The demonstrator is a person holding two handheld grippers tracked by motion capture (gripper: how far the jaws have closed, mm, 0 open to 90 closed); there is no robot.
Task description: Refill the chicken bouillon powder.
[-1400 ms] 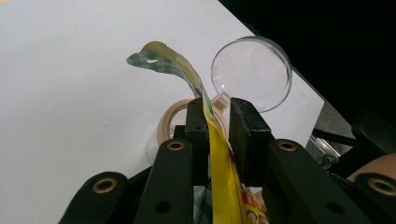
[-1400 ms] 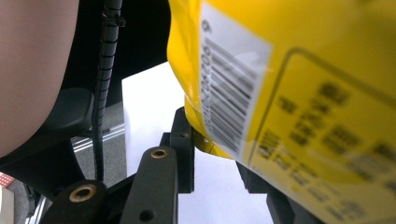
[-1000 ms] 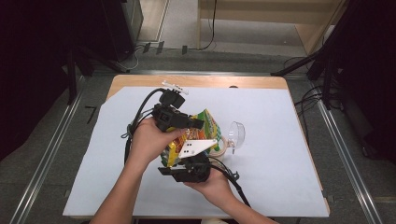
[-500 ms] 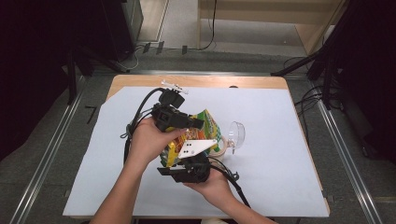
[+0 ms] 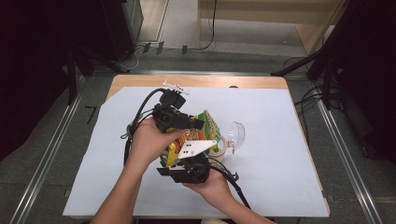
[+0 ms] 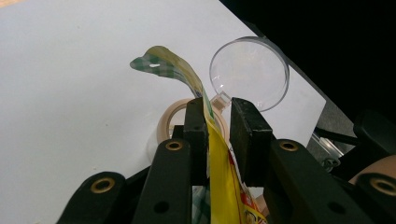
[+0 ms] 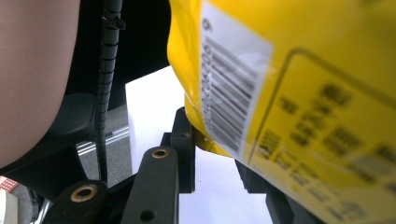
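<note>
Here both grippers pinch the yellow packet point(image 5: 205, 128) by its edges

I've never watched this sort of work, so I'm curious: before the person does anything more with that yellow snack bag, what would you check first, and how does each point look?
1. Left hand-held gripper has the yellow bag between its jaws: ok, though a gap shows on one side.
2. Right hand-held gripper holds the bag's lower edge: cannot tell, the bag hides one jaw.
3. Bag sealed or open: cannot tell.
4. Clear round lid stands apart from the bag: ok.
5. Tape roll sits close behind the bag, could get knocked: not ok.
</note>
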